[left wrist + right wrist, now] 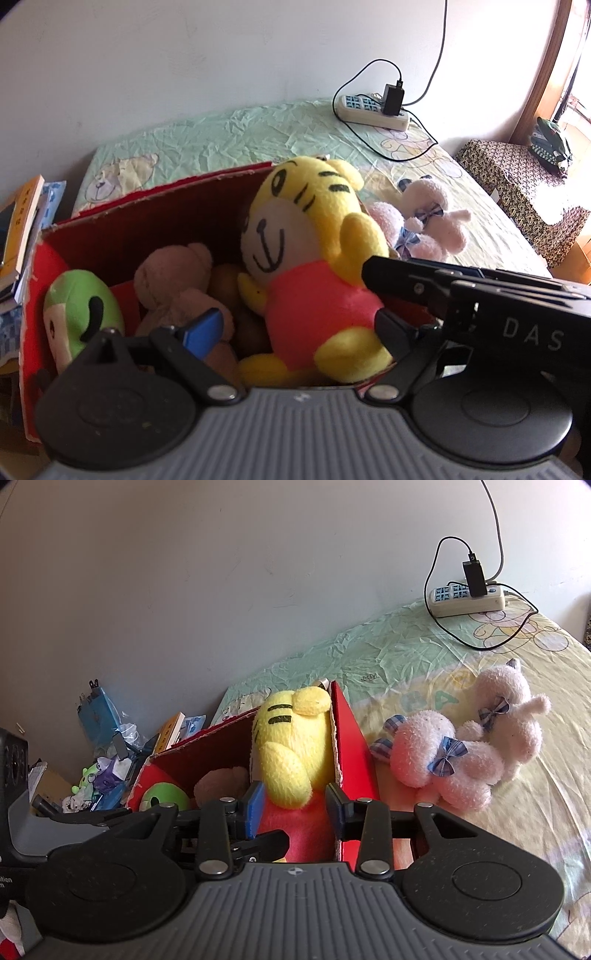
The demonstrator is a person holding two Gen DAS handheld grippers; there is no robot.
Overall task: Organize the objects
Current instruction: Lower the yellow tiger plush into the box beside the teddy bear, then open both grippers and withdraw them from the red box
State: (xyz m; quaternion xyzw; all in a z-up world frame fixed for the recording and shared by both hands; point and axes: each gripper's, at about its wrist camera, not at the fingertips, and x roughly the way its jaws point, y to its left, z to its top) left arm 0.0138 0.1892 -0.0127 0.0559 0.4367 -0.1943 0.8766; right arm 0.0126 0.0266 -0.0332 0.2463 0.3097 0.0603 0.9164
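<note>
**Tiger toy sits in the red box**

Left wrist view: your tiger toy (295,258) leans in the red box (155,206) beside a brown bear (177,288) and a green toy (81,310). Your left gripper (295,332) has its fingers spread wide around the tiger's body, not pressing.

Right wrist view: your right gripper (293,806) straddles the tiger's (291,746) red shirt, fingers partly apart; contact seems unlikely, though the view is tight. Two pink rabbits (461,746) lie on the bed (406,657) beside the box (351,738).

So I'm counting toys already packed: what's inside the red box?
In the red box: yellow tiger, brown bear, green plush. They hide the bottom.
</note>
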